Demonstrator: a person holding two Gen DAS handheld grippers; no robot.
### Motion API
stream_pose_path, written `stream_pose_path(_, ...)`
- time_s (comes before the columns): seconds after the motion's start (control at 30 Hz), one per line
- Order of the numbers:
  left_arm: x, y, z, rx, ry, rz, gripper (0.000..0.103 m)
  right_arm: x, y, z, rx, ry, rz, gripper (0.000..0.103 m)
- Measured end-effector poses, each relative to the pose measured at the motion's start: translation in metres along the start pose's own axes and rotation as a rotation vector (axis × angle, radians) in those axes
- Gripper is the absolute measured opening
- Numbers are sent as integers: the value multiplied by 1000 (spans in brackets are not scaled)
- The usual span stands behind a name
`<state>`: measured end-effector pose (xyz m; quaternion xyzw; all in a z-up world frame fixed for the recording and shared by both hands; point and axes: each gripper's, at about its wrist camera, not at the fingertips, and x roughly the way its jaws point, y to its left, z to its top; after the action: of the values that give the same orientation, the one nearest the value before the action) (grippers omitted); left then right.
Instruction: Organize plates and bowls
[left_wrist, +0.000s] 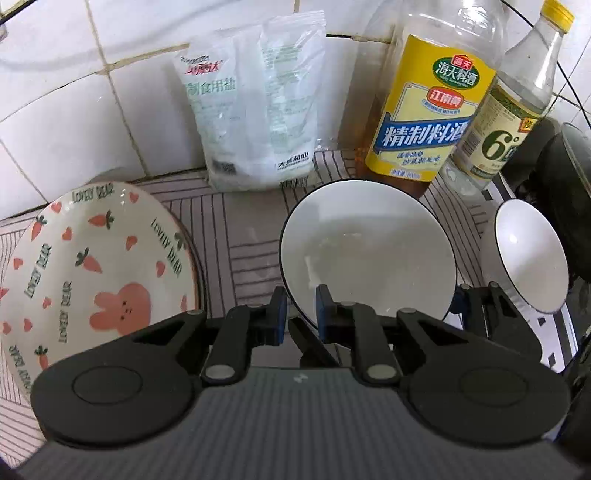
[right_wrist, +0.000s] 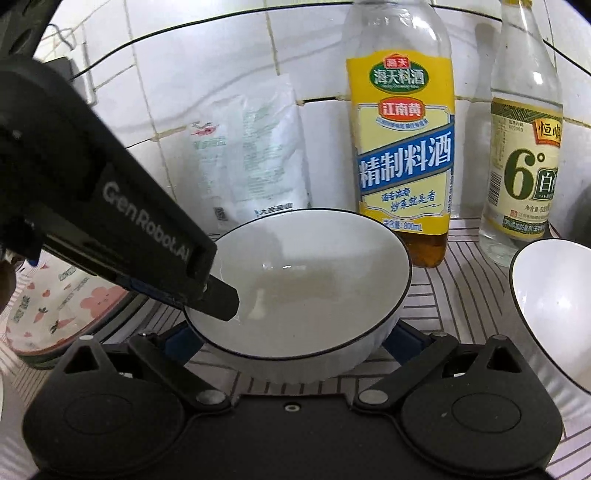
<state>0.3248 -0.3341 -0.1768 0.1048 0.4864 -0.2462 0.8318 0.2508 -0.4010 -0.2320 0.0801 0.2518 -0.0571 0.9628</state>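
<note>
— What is the left gripper (left_wrist: 300, 314) holding?

— The near rim of the big bowl (left_wrist: 369, 251), white inside with a thin dark edge; its jaws are clamping that rim, one pad inside, one outside.

— Where is the bowl sitting?

— On the striped mat (left_wrist: 243, 236), mouth facing up and tipping slightly toward us, in front of the cooking wine bottle (left_wrist: 428, 122). A smaller bowl (left_wrist: 528, 258) is standing to its right, the carrot plate (left_wrist: 92, 266) to its left.

— And the right gripper (right_wrist: 291, 341)?

— It's reaching in low, jaws spread wide on either side of the bowl's base; whether the pads are touching it, I can't quite tell.

— The left one's angle?

— It's pointing steeply down.
</note>
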Motion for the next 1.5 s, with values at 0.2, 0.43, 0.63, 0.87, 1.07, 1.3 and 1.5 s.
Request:
stream_pose_path(0.2, -30, -3, -14, 29, 17, 31, 15, -22, 11, -7, -22, -19, 23, 103)
stream_pose_path(0.43, -80, -4, -31, 74, -26, 12, 15, -72, 30, -5, -81, -80, 57, 103)
stream_pose_path(0.63, -117, 2, -49, 107, -44, 6, 15, -111, 44, -6, -97, -112, 99, 103)
stream_pose_path(0.87, -147, 22, -76, 85, -27, 22, 15, -140, 71, -10, -166, -108, 154, 103)
stream_pose_path(1.07, -165, 45, -99, 50, -8, 40, 15, -155, 94, -17, -209, -86, 215, 103)
stream_pose_path(1.3, -178, 70, -125, 4, 7, 85, 15, -164, 125, -32, -232, -62, 291, 103)
stream_pose_path(1.5, -181, 85, -141, -21, 32, 125, 15, -164, 141, -46, -233, -38, 346, 103)
